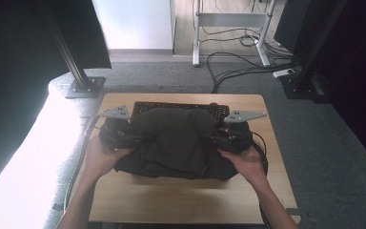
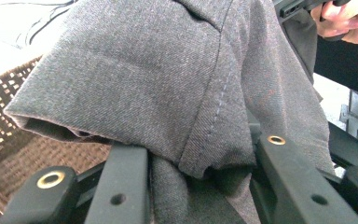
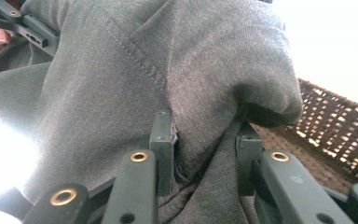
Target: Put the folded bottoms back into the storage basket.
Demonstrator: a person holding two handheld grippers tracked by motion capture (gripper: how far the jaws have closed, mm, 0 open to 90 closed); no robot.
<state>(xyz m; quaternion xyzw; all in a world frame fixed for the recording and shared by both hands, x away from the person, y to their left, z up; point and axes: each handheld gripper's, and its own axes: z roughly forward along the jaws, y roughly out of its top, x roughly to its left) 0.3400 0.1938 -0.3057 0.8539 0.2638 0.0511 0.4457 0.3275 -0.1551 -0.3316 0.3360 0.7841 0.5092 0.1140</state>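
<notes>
A folded dark grey garment (image 1: 176,140) hangs lifted between my two grippers over the wooden table (image 1: 181,200). My left gripper (image 1: 126,138) grips its left side and my right gripper (image 1: 221,138) its right side. In the left gripper view the bunched cloth (image 2: 168,93) is pinched between the black jaws. In the right gripper view the cloth (image 3: 168,84) with a stitched seam is pressed between the pads (image 3: 162,149). Behind the garment stands a dark woven basket (image 1: 181,107), also seen as basket weave (image 2: 9,116) and basket wall (image 3: 335,126).
Black frame posts with foot plates (image 1: 83,86) stand at the back left and back right of the table. Cables (image 1: 238,67) lie on the grey carpet beyond the table. A bright white surface (image 1: 24,157) runs along the left.
</notes>
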